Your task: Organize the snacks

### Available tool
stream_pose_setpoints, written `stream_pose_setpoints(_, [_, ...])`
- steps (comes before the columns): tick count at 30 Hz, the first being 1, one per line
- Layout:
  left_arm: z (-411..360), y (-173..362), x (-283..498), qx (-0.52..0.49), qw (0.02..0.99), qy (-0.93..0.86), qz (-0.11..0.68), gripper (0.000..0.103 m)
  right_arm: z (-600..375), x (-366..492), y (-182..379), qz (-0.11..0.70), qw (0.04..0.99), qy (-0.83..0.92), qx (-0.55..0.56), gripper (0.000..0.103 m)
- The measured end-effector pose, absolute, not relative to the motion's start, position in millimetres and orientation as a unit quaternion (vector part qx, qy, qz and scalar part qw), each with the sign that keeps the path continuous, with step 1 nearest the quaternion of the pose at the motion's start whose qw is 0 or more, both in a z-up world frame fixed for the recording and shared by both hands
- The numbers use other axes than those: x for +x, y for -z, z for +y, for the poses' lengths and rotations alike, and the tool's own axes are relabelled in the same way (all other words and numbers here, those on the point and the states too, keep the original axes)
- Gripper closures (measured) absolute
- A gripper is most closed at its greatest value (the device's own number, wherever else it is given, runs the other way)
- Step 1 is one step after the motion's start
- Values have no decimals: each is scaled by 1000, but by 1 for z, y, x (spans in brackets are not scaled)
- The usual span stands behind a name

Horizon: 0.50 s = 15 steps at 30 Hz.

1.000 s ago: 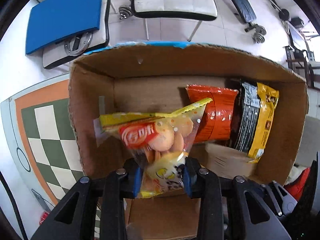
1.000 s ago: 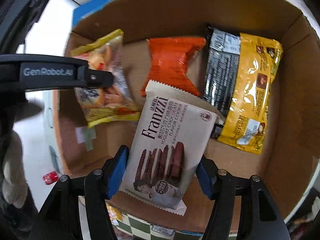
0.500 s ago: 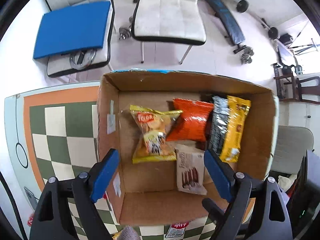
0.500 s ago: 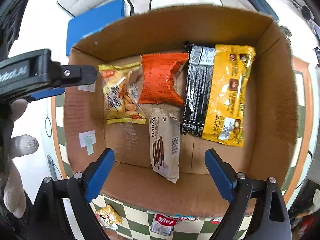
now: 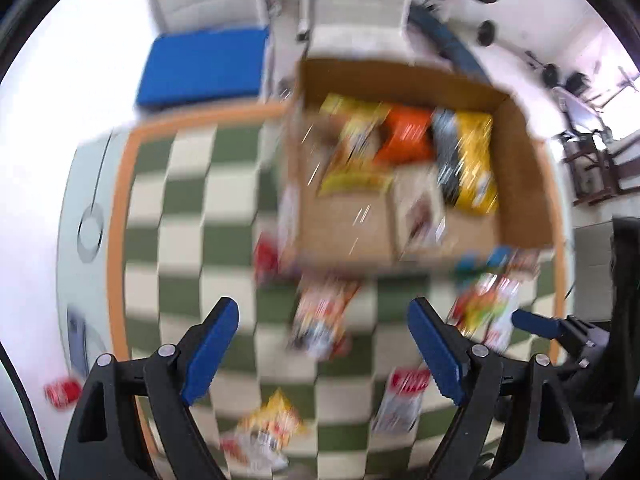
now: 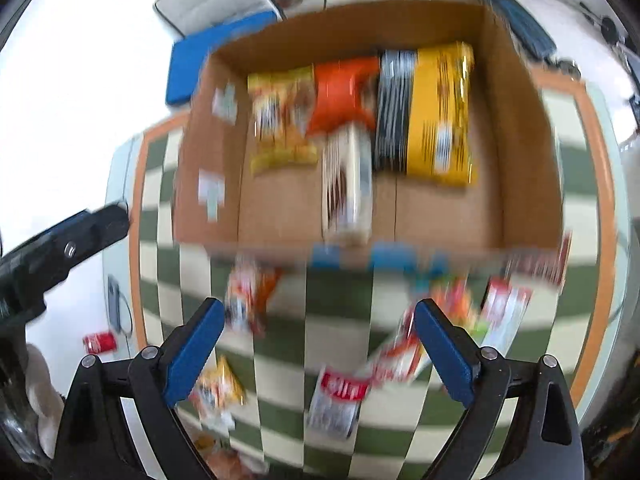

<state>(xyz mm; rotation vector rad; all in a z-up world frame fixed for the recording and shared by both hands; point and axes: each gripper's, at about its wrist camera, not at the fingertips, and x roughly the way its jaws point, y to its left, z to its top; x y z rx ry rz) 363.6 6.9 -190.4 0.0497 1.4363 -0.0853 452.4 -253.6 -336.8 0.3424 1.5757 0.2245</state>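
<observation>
Both tools were empty here: left tool [image 5: 322, 344] and right tool [image 6: 318, 346] hung wide open over the checkered worktop [image 5: 192, 208], nothing between the jaws. Four packs already lay in the box [image 6: 520, 160]; the loose snacks, like the red-and-white pack [image 6: 340, 394], were scattered on the worktop just in front of it. Everything was pretty blurred, so we figured the risk was diving too fast and pinching two overlapping packs, or just skidding one away.
</observation>
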Motion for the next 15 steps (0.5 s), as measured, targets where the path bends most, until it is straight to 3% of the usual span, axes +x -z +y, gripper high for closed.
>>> stream_pose_setpoints(9, [92,304,240,-103,631,-49,768,17,-227,354,413,782,591,-94,175,5])
stream_pose_setpoints(15, [117,346,221,-199,596,-75,774,17,-217,316,470,818,538,-46,199,5])
